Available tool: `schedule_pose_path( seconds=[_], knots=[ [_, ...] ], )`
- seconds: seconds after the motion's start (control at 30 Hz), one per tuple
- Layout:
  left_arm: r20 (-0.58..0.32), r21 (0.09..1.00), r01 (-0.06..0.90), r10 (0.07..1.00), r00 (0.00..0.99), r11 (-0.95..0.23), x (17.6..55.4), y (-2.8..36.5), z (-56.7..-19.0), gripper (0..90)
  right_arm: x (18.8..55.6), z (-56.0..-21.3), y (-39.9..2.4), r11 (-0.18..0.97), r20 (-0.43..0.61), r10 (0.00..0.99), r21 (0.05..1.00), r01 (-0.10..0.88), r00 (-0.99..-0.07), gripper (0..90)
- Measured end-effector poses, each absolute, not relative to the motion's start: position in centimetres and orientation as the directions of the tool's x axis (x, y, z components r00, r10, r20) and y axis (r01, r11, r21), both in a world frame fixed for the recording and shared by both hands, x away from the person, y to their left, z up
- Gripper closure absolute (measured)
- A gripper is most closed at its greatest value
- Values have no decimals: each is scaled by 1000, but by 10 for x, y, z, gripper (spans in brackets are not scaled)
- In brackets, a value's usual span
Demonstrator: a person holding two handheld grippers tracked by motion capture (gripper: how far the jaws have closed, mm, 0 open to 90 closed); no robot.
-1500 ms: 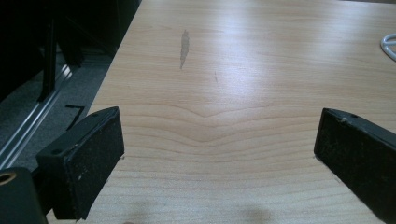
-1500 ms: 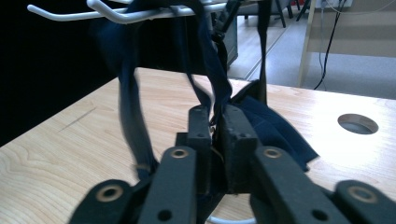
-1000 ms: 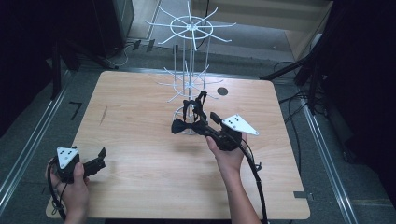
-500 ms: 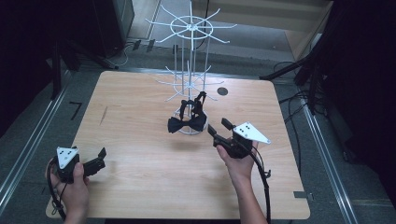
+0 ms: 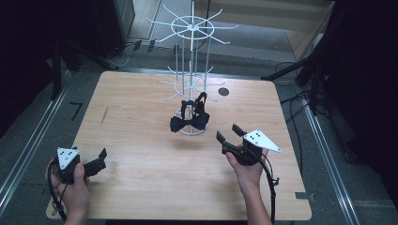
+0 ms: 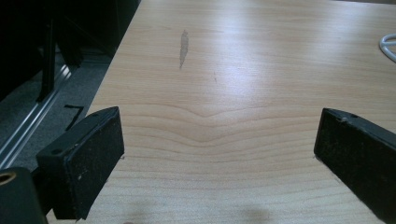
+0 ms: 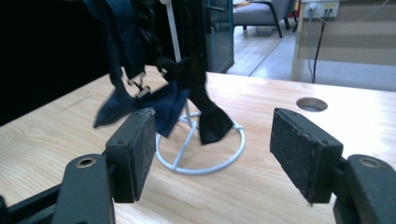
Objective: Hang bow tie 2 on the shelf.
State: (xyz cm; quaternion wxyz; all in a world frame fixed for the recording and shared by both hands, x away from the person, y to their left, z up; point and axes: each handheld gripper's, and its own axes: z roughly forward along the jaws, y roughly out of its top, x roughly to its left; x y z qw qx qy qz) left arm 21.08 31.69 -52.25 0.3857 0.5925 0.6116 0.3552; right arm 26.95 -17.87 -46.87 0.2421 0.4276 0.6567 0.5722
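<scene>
A black bow tie [image 5: 189, 123] hangs low on a white wire rack [image 5: 191, 56], just above the rack's ring base [image 5: 192, 130]. In the right gripper view the bow tie [image 7: 163, 102] dangles beyond the jaws, over the ring base [image 7: 205, 168]. My right gripper [image 5: 228, 132] sits to the right of the rack and nearer to me, apart from the tie. Its jaws have just been opening, and nothing is between them [image 7: 212, 149]. My left gripper [image 5: 101, 158] rests open at the table's near left corner, over bare wood [image 6: 217, 154].
The wooden table [image 5: 141, 178] has a round cable hole [image 5: 223, 92] behind and to the right of the rack. The rack's upper wire arms spread wide above the table's far half. Cables and dark stands lie on the floor beyond the right edge.
The right gripper let go of the bow tie, drew back toward the near right and opened wider. The tie now hangs free on the rack. The left gripper stayed put.
</scene>
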Motion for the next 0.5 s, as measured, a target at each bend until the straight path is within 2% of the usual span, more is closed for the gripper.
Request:
schedule_pose_path(
  seconds=[0.5],
  knots=[
    [-50,892,450,999,-1,45,211,317,-523,23,257,-482,-202,-42,189,852,954,297,-488,278]
  ],
)
